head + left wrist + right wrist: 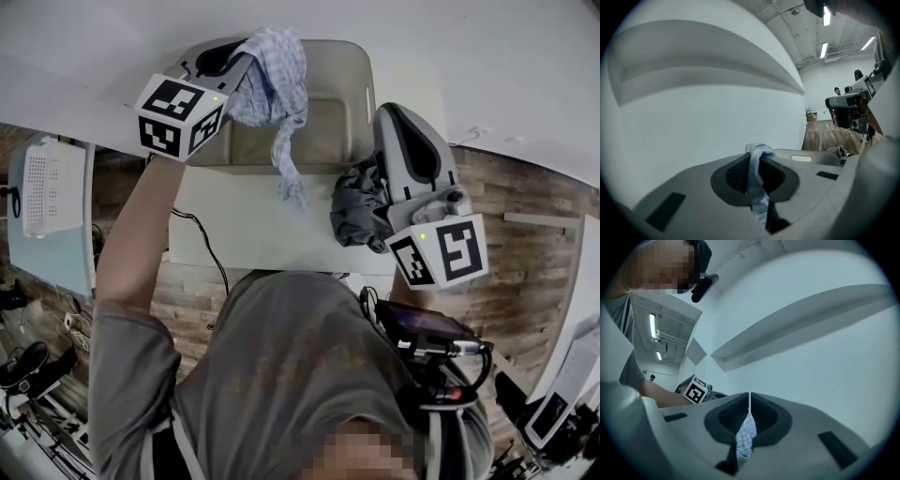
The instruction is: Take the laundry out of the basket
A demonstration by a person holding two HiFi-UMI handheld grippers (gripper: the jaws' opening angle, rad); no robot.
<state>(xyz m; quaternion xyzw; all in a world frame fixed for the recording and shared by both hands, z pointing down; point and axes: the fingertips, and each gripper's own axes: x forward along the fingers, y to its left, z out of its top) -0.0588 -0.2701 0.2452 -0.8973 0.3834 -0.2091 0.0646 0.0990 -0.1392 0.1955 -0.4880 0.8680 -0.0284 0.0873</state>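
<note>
**Left gripper** (230,58): the jaws are pressed together on a fold of the blue-and-white checked cotton cloth (277,80), and no gap shows between the ribbed pads (736,174). The cloth is held up over the beige plastic laundry basket (356,94). Its loose tail hangs past the basket's near rim toward the white tabletop (253,234).

**Right gripper** (405,127): the jaws are likewise closed, and a strip of checked fabric (746,434) is nipped between the pads and hangs below them. A crumpled dark grey garment (356,211) lies just beside this gripper's left flank on the tabletop, outside the basket.

**By view:**
- Only the head view shows the basket's whole outline, the hanging tail and both marker cubes.
- Only the left gripper view shows the pinch on the cloth itself, with the basket's handle slot (801,159) beyond.
- Only the right gripper view shows the checked strip in its jaws. The head view hides that strip under the gripper's shell.
</note>
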